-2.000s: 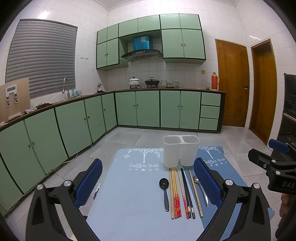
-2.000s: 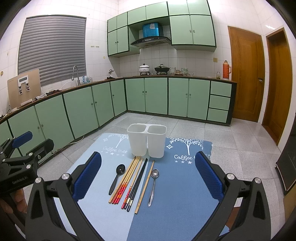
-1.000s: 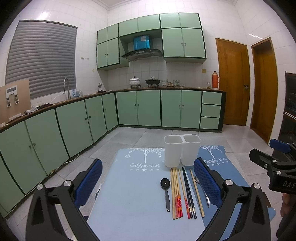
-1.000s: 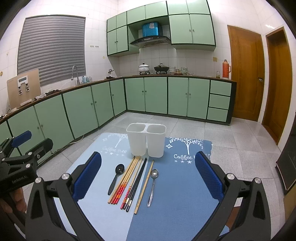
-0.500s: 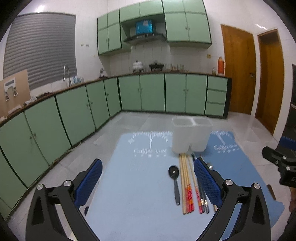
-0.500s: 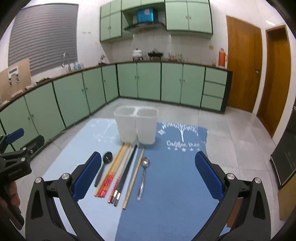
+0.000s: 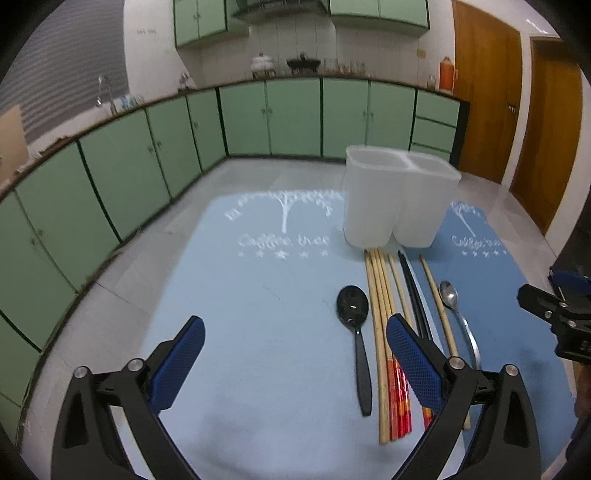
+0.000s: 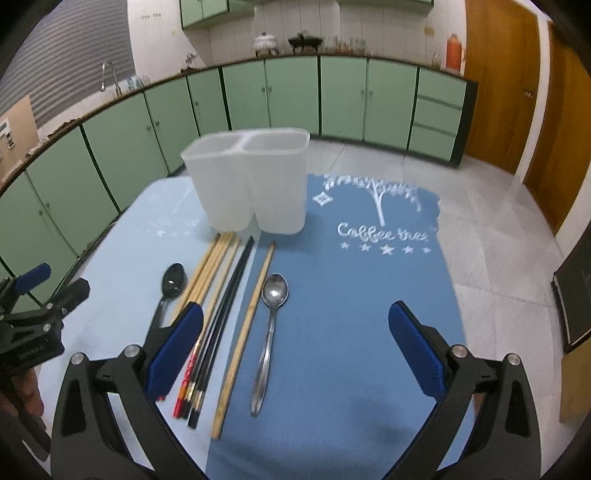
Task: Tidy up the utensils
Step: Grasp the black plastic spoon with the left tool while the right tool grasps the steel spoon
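- The holder (image 8: 255,184) beyond the jaws is of milky, half-clear plastic, smooth.
- The spoon (image 8: 271,314) between the right jaws is shiny metal.
- The black spoon (image 7: 356,332) between the left jaws is glossy plastic.
- The pale chopsticks (image 8: 245,321) look like matt wood.
- The mat (image 8: 362,295) looks like matt cloth.

Pale green base cabinets (image 8: 243,99) run in an L along two walls beneath a dark countertop (image 7: 236,83). Matching green wall cabinets (image 7: 199,20) hang above, on white tiled walls (image 8: 155,33). A grey roller blind (image 8: 70,48) covers the window at the left, near a sink tap (image 8: 109,74). Two brown wooden doors (image 7: 484,96) stand at the right. The floor (image 8: 491,236) is of pale glossy tiles. An orange thermos (image 8: 453,50) and pots (image 8: 266,38) sit on the countertop.
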`<state>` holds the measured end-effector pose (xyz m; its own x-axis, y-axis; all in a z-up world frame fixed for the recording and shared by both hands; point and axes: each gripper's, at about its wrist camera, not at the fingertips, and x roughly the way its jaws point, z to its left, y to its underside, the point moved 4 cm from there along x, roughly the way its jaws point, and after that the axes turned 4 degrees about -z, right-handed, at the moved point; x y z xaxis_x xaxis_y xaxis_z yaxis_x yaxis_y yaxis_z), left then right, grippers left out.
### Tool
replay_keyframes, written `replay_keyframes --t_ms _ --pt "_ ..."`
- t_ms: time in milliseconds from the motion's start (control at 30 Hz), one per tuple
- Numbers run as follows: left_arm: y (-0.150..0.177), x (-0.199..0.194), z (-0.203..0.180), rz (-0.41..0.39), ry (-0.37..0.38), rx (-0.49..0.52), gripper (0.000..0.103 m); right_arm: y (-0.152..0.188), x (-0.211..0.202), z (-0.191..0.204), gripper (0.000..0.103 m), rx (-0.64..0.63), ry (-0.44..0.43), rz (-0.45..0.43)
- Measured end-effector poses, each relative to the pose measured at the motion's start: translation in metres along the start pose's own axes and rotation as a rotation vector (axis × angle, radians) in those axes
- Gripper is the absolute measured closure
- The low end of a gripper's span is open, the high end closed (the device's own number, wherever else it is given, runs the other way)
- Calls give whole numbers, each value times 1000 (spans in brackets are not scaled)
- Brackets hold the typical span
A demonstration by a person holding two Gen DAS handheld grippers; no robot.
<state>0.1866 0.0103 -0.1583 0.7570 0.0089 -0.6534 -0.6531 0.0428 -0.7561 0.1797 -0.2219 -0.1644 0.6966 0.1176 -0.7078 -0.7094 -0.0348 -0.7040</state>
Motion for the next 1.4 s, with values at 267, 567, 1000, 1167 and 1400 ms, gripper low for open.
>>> replay_keyframes --t_ms 267,567,1000,1167,1400 --pt "3 61 -14 117 21 24 14 -1 53 -4 26 -19 -28 111" --pt "20 97 -21 207 26 64 14 7 76 -8 26 -4 -46 157" --pt "11 124 -27 210 22 59 14 2 105 -2 31 -51 -13 190" --pt "13 123 -26 210 34 51 13 5 108 -5 33 -69 3 193" --pt "6 120 -23 217 61 15 14 1 101 -7 33 -60 5 191"
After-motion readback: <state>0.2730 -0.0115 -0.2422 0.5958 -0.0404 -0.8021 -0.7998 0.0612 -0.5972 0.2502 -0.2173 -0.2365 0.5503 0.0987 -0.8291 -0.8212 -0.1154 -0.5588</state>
